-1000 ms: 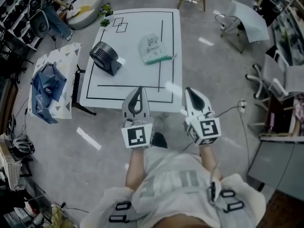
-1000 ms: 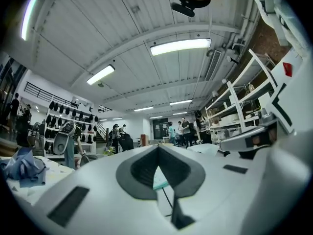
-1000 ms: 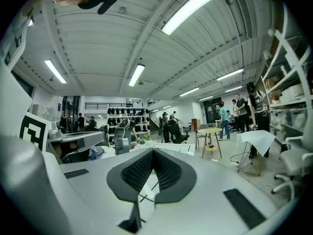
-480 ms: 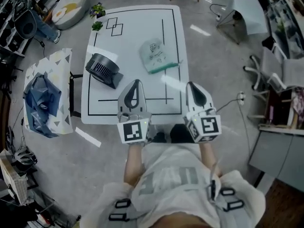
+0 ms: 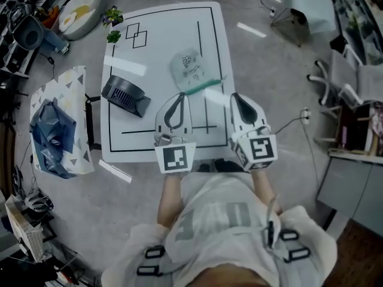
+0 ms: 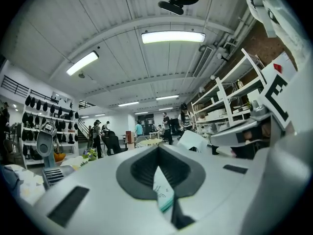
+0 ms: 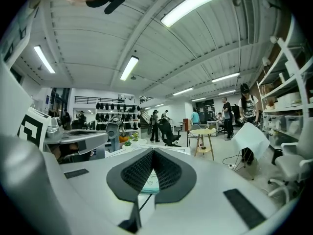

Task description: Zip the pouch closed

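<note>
On the grey floor below me stands the white rectangular table (image 5: 157, 52) marked with black lines, the largest thing in the head view. To its left on the floor is a white bag printed with small triangles (image 5: 72, 85). A crumpled dark blue sheet (image 5: 52, 133) lies on or in it; I cannot tell which.

I hold both grippers over the near part of the table, side by side and pointing away from me. The left gripper (image 5: 179, 95) (image 6: 157, 150) has its jaws pressed fully together with nothing between them. The right gripper (image 5: 235, 95) (image 7: 152, 152) is the same, jaws closed tight and empty.

A dark grey round fan (image 5: 124, 95) lies on the left part of the table, well apart from the grippers.

The translucent white pouch with a green zip edge (image 5: 190, 69) (image 6: 163, 190) (image 7: 148, 181) lies flat near the middle of the table, its green edge turned toward me. In the head view the left gripper's tip sits just beside that edge. In both gripper views the pouch shows beyond the closed jaws. It carries a dark print, but I cannot make out what is inside it.

Two small green plants (image 5: 112, 17) sit at the far left corner of the table.
</note>
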